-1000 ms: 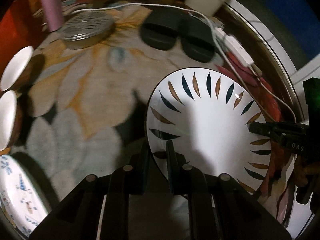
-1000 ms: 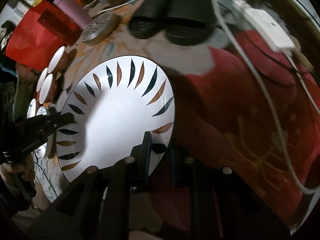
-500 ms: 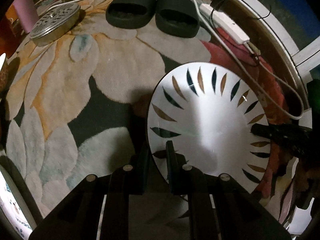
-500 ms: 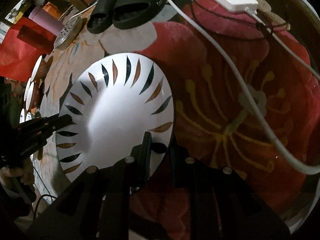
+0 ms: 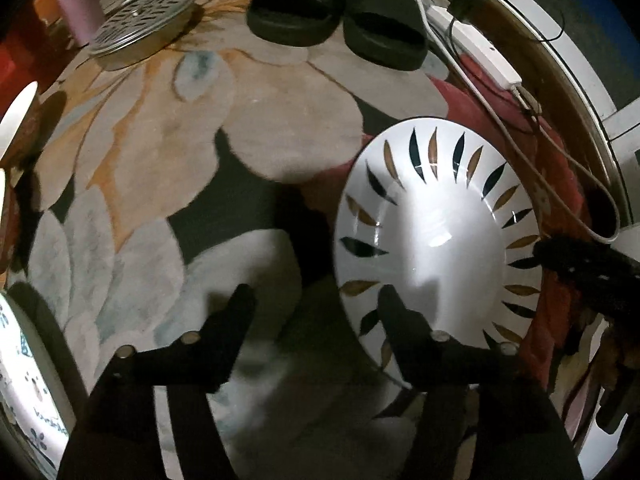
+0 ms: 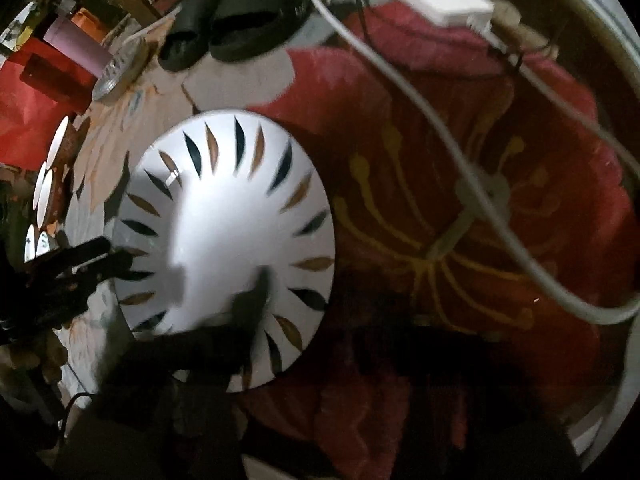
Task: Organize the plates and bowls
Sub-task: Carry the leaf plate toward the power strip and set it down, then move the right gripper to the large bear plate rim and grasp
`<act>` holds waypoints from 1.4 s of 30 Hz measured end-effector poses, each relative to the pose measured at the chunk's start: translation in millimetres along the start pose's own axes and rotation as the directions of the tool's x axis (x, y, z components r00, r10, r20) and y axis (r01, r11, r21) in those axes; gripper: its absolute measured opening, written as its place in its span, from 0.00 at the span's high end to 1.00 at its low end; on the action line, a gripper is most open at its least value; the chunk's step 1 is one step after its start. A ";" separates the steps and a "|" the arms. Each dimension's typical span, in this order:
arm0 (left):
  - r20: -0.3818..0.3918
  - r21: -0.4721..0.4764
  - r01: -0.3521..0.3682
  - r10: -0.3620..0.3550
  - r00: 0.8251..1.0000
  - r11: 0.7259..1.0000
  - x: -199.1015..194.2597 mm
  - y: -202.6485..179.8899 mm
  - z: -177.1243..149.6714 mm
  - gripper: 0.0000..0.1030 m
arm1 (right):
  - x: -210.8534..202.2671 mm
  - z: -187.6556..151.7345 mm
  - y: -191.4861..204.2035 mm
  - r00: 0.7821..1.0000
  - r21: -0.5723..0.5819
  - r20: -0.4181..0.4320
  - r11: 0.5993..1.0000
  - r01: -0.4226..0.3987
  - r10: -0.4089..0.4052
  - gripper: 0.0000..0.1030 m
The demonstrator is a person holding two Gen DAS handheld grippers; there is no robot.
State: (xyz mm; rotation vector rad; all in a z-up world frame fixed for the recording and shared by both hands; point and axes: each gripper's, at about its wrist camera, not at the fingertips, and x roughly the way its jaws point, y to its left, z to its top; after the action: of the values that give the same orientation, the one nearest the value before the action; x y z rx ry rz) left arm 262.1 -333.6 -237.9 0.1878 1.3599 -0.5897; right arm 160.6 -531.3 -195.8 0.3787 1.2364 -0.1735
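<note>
A white plate (image 5: 432, 240) with dark and gold leaf marks around its rim lies on the floral carpet (image 5: 160, 200). My left gripper (image 5: 316, 308) has its jaws opening. The plate's near left rim sits between the fingers and the pads do not press it. In the right wrist view the same plate (image 6: 224, 216) lies left of centre. My right gripper (image 6: 320, 320) is blurred, its jaws also opening astride the plate's near right rim, with no pad on it. Each gripper shows in the other's view, at the plate's far side.
Black slippers (image 5: 332, 28) lie at the back, beside a perforated metal dish (image 5: 140, 28) and a pink cup (image 5: 76, 4). A white power strip (image 5: 476, 48) and its cable (image 6: 440, 128) run along the right. White bowls (image 5: 18, 116) and a patterned plate (image 5: 24, 380) sit left.
Both grippers were shut on the plate's rim and now stand apart from it. The plate has settled lower onto the carpet.
</note>
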 end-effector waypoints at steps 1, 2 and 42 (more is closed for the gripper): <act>-0.006 -0.011 0.015 -0.015 1.000 1.000 -3.2 4.0 -1.5 0.23 | -4.8 0.9 4.4 1.000 -0.007 0.019 1.000 0.002 -0.002 0.20; -0.005 -0.017 0.019 -0.019 1.000 1.000 -6.2 7.1 -2.8 0.18 | -7.8 2.3 9.3 1.000 -0.017 0.031 1.000 0.000 0.001 0.13; 0.006 -0.346 -0.196 0.211 0.977 0.918 -92.5 200.7 -80.2 0.01 | 30.9 4.9 220.5 0.979 -0.275 -0.100 0.941 -0.200 0.179 0.00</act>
State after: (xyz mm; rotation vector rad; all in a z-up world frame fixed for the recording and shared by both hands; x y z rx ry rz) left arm 284.7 -101.3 -208.8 0.0310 1.3588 -0.1737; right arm 248.0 -326.9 -182.4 0.2536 1.2691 0.1845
